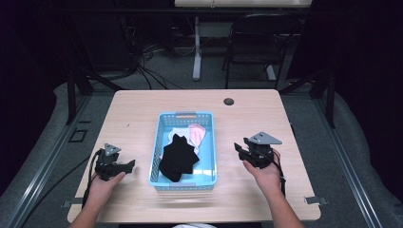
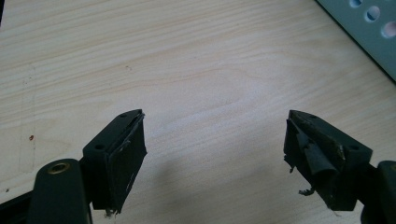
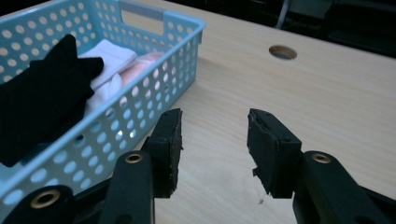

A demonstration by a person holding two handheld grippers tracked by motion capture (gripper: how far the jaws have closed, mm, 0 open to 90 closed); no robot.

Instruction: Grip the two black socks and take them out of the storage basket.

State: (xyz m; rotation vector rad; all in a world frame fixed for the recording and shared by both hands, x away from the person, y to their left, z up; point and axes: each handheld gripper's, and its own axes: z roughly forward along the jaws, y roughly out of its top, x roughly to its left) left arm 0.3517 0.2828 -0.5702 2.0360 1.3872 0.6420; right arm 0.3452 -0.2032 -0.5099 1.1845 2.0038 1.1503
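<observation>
The blue basket [image 1: 184, 183] stands mid-table between the two grippers. A black garment [image 1: 178, 159] lies uppermost in it, over white and pink cloth [image 1: 196, 134]. The garment is judged light, limp and non-fragile; a raised fold at its near right edge is the advised hold. The left gripper [image 2: 215, 154] and right gripper [image 3: 214, 149] are seen with jaws apart, empty.

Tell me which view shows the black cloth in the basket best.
The high view: the black cloth lies in full outline inside the blue basket, over white and pink pieces. The right gripper view catches it side-on, cut off at the left edge. The left gripper view gives just a basket corner.
</observation>
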